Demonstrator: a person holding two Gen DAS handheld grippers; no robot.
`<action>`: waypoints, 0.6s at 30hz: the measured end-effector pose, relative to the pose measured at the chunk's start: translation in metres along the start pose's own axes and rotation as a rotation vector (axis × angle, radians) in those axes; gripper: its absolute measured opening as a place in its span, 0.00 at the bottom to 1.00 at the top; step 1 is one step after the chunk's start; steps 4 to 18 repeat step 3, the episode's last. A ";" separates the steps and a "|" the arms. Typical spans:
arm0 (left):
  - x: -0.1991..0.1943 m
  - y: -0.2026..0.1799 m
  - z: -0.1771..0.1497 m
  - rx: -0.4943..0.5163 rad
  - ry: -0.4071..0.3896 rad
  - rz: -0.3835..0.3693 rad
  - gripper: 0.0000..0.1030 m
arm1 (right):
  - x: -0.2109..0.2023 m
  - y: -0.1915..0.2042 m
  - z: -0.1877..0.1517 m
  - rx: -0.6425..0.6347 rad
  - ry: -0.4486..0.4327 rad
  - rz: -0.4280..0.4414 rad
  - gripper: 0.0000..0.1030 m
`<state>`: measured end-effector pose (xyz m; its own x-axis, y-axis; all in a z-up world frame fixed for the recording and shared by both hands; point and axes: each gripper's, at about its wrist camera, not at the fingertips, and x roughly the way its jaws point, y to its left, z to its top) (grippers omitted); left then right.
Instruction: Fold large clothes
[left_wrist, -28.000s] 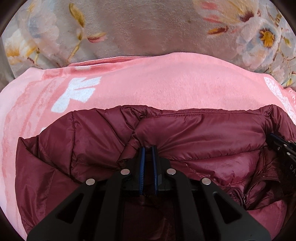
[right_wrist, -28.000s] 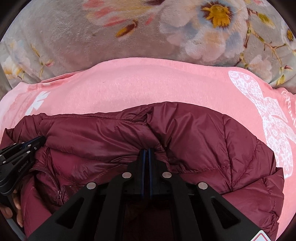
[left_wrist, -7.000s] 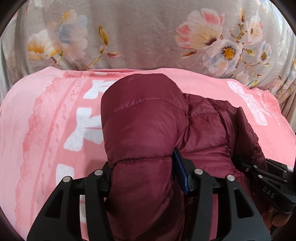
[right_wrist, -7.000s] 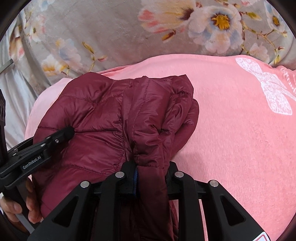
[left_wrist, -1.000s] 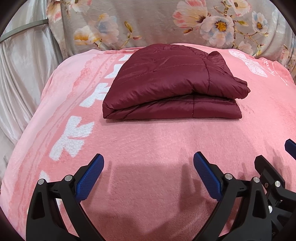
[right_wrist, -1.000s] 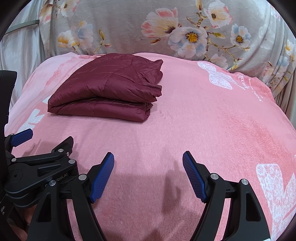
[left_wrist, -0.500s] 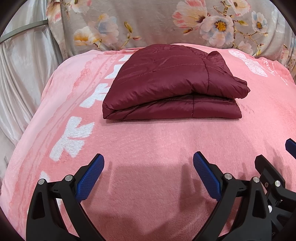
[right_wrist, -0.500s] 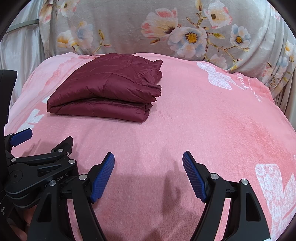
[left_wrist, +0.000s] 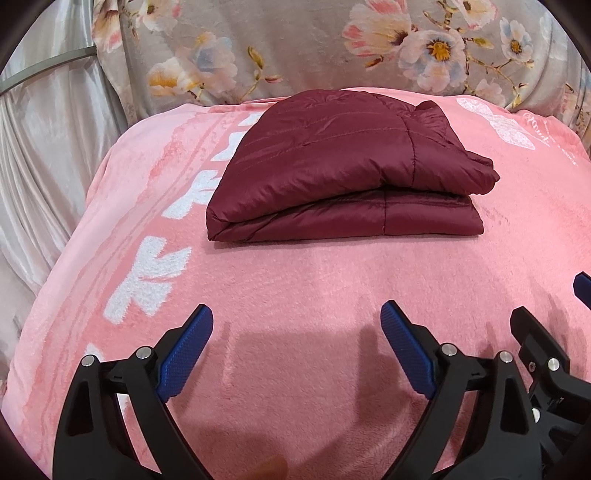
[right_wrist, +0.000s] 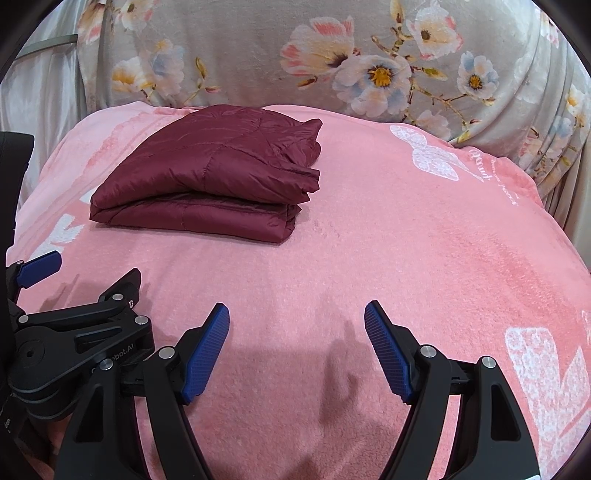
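A maroon puffer jacket (left_wrist: 343, 166) lies folded in a neat stack on the pink blanket (left_wrist: 303, 295); it also shows in the right wrist view (right_wrist: 210, 173), far left of centre. My left gripper (left_wrist: 295, 332) is open and empty, well short of the jacket, near the blanket's front. My right gripper (right_wrist: 295, 328) is open and empty, to the right of the jacket and nearer the front. The left gripper's body shows at the right wrist view's left edge (right_wrist: 74, 332).
A grey floral fabric (left_wrist: 314, 48) hangs behind the blanket. A pale satin curtain (left_wrist: 48, 140) falls at the left. The blanket carries white bow prints (right_wrist: 436, 155) and drops away at its right edge.
Over the last second nothing has visibly changed. Seven seconds ago both grippers were shut on the jacket; now it lies folded and both are open and drawn back.
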<state>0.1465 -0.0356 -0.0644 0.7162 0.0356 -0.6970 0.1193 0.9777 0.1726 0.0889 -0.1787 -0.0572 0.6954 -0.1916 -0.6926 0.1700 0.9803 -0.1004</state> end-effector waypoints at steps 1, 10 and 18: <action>0.000 0.000 0.000 0.000 0.000 0.000 0.87 | 0.000 0.001 0.000 -0.001 -0.001 0.000 0.72; 0.000 0.000 0.000 0.000 0.001 0.000 0.87 | 0.000 0.002 0.000 -0.001 -0.001 -0.002 0.72; 0.000 0.000 0.000 0.000 0.001 0.000 0.87 | 0.000 0.002 0.000 -0.001 -0.001 -0.002 0.72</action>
